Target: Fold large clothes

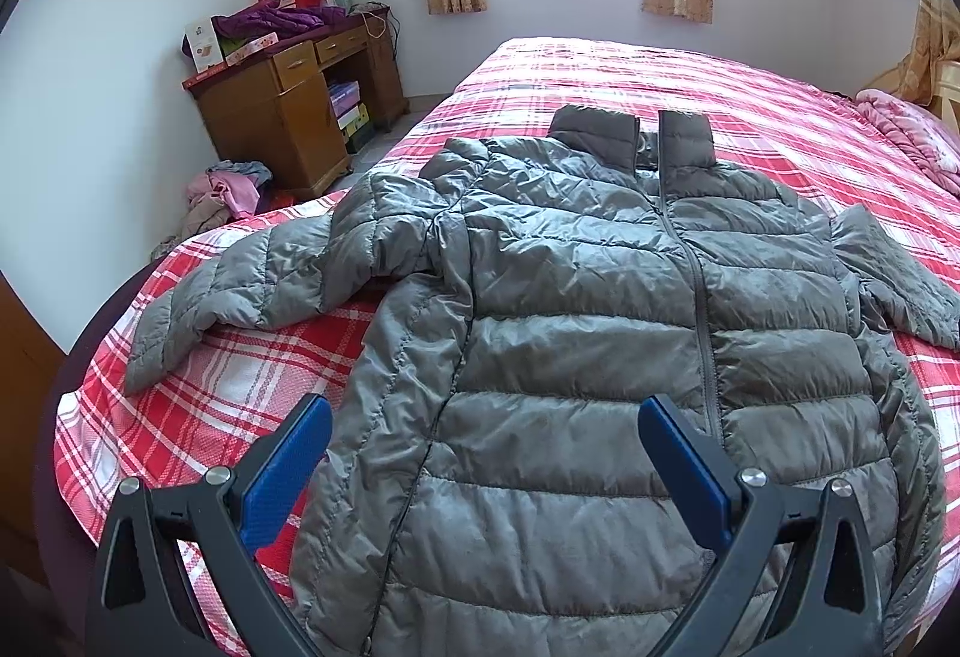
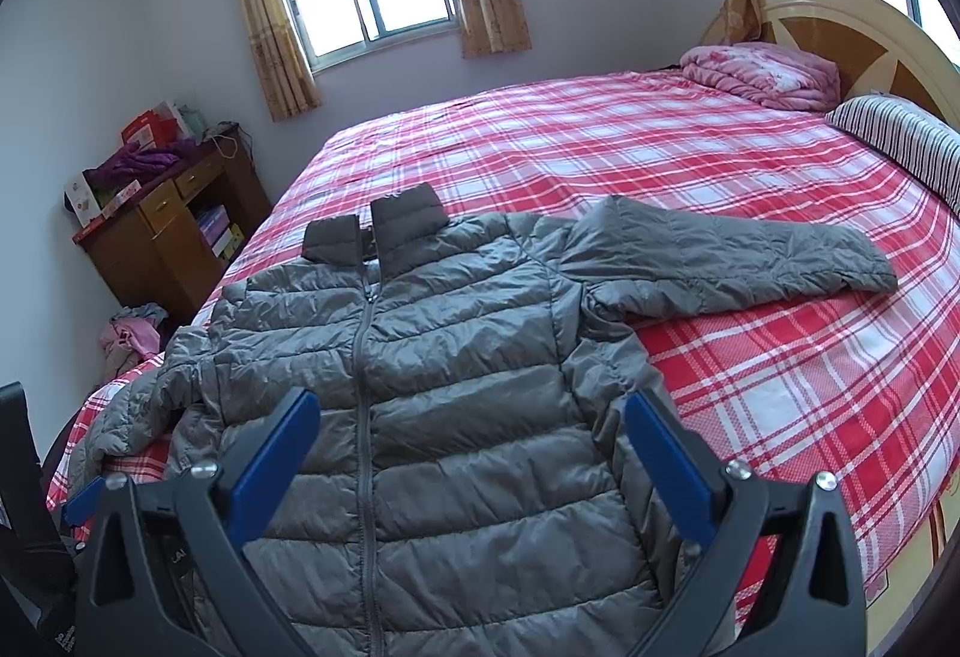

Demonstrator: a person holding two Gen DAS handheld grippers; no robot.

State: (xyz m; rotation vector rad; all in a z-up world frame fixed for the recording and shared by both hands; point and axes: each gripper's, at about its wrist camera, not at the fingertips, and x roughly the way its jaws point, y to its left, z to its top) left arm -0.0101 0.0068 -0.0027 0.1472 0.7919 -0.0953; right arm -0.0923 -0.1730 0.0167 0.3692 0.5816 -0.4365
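A grey quilted puffer jacket (image 1: 600,309) lies flat, front up and zipped, on the red plaid bed (image 1: 630,75), collar towards the window. Its left sleeve (image 1: 240,285) stretches out towards the bed's left edge. In the right wrist view the jacket (image 2: 456,357) has its other sleeve (image 2: 738,255) spread out to the right. My left gripper (image 1: 485,408) is open and empty above the jacket's lower left part. My right gripper (image 2: 473,405) is open and empty above the jacket's lower right part. A blue part of the left gripper (image 2: 84,498) shows at the right wrist view's left edge.
A wooden desk (image 1: 288,99) with clutter stands left of the bed, with a clothes pile (image 1: 228,189) on the floor beside it. A folded pink quilt (image 2: 762,72) and a striped pillow (image 2: 906,147) lie by the headboard (image 2: 858,33). The bed (image 2: 600,135) is bare plaid beyond the jacket.
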